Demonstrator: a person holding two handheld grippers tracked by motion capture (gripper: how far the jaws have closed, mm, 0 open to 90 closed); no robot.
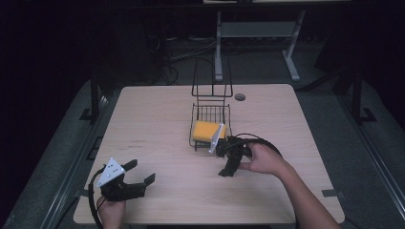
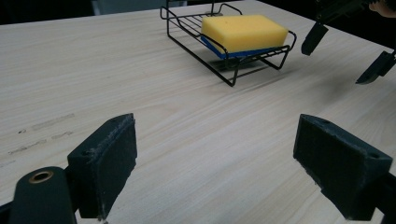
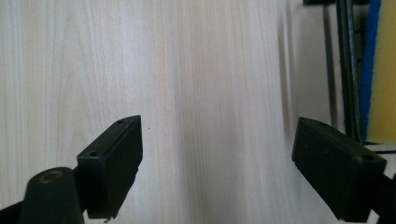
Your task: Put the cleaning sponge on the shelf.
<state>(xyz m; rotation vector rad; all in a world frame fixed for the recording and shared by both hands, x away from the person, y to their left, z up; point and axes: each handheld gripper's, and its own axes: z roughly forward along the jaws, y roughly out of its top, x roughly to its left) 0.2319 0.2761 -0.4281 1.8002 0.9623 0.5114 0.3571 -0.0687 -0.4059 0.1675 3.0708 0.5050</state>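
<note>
A yellow sponge (image 1: pixel 206 130) with a blue underside lies in a black wire rack (image 1: pixel 198 143) near the table's middle. My right gripper (image 1: pixel 223 160) hovers just right of the rack's front corner, pointing down at the table, open and empty. In the right gripper view its jaws (image 3: pixel 217 130) frame bare wood, with the rack's wire (image 3: pixel 348 70) and the sponge (image 3: pixel 385 70) at the right edge. My left gripper (image 1: pixel 141 171) rests open near the front left edge. In the left gripper view it (image 2: pixel 215 135) faces the sponge (image 2: pixel 245 31) and rack (image 2: pixel 233 70) from a distance.
The rack has a tall wire back (image 1: pixel 211 78) rising behind the sponge. A small round grommet (image 1: pixel 240 97) sits at the table's far side. The light wood table (image 1: pixel 157 119) ends close behind my left gripper. A metal stand (image 1: pixel 258 43) is on the floor beyond.
</note>
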